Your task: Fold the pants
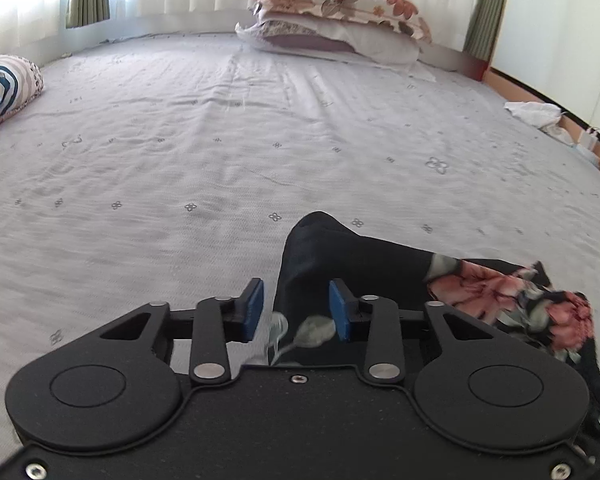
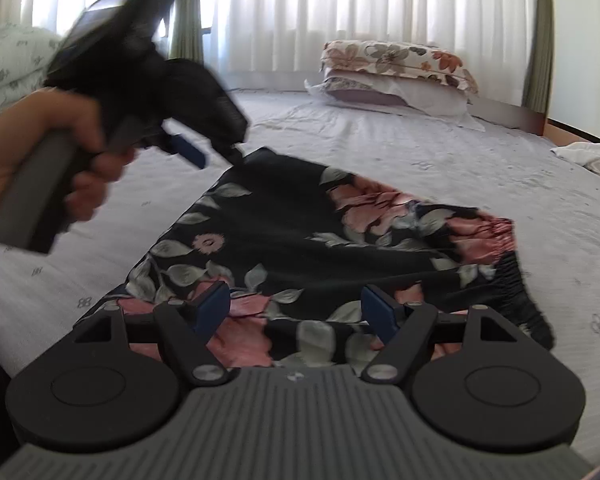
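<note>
The pants (image 2: 300, 240) are black with pink flowers and grey leaves, lying flat and folded on the grey bedsheet (image 2: 500, 168). In the left wrist view the pants (image 1: 360, 272) show a raised dark corner between and beyond the blue pads. My left gripper (image 1: 296, 310) is open, hovering just over that corner; it also shows in the right wrist view (image 2: 204, 152), held by a hand above the pants' far left corner. My right gripper (image 2: 296, 312) is open over the near edge of the pants, gripping nothing.
Two stacked pillows (image 1: 336, 16) lie at the head of the bed. A striped cushion (image 1: 4, 88) is at the left edge. White cloth (image 1: 536, 114) lies at the right edge by the wooden frame. A folded quilt (image 2: 8, 60) sits far left. Curtains (image 2: 340, 8) hang behind.
</note>
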Demonstrator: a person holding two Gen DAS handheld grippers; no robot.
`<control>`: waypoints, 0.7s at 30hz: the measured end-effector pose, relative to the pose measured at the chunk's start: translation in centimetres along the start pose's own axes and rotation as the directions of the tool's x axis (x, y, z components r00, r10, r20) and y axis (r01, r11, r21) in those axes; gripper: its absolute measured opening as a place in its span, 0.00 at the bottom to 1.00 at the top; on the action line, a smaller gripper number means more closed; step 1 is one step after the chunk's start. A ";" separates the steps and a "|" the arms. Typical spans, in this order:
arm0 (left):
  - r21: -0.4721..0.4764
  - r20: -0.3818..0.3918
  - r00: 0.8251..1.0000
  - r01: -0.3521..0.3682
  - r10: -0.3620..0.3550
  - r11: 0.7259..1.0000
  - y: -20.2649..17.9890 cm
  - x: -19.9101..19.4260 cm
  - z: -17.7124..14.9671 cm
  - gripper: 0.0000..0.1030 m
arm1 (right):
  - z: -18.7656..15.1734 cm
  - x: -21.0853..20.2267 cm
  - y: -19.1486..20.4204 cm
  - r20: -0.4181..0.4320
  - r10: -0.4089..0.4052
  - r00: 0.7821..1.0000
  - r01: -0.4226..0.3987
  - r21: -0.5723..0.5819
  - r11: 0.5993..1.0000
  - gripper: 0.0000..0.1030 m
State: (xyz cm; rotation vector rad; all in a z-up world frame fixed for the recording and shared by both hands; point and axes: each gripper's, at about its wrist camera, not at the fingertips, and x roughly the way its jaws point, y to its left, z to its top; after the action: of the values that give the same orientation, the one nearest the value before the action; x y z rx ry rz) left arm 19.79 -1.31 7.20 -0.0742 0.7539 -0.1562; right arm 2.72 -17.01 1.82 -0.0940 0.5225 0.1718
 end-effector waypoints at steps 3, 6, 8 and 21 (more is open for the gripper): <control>-0.002 -0.019 0.999 -0.031 0.031 1.000 -0.2 2.6 0.5 0.25 | -0.7 1.0 0.5 -0.035 0.002 0.999 -0.002 -0.007 1.000 0.81; 0.008 -0.027 0.997 -0.072 0.072 0.997 -0.1 4.6 0.7 0.25 | -1.3 1.3 0.1 -0.042 0.012 0.999 -0.011 0.027 1.000 0.81; 0.018 -0.038 0.995 -0.095 0.095 0.995 -0.1 5.9 0.7 0.26 | -1.5 1.2 0.1 -0.040 0.016 0.999 -0.015 0.029 0.999 0.81; 0.067 0.038 0.999 -0.029 0.027 0.997 -0.6 1.0 -0.7 0.66 | 1.4 -2.4 -5.6 0.053 -0.055 0.997 0.049 0.110 0.993 0.88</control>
State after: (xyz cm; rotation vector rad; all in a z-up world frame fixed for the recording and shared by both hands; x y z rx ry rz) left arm 19.91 -2.07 6.10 -0.0025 0.7117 -0.1532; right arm 2.42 -22.68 4.49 0.0028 0.4724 0.0947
